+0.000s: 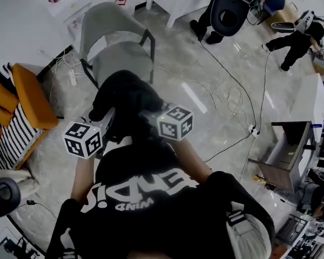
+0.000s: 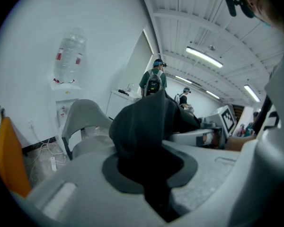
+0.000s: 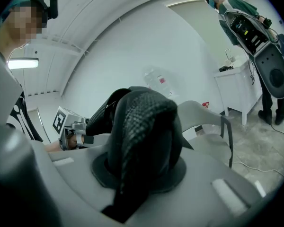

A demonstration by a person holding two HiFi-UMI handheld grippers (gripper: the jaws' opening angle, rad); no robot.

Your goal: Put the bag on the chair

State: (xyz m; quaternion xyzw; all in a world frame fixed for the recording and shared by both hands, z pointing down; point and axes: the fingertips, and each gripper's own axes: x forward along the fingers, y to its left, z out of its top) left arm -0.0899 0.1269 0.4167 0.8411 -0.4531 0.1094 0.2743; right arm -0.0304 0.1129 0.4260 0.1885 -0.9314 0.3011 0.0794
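The carrying step is judged to be in hand: the black bag is held aloft at the centre of the head view, just short of the grey chair (upper left, seat bare). Lowering onto the seat is called for next. The left gripper and right gripper are each pinched nearly closed on its fabric.

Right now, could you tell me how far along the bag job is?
Pickup looks done: left gripper and right gripper are both shut on the black bag. It is held just short of the grey chair. Remaining: set it down there, release.
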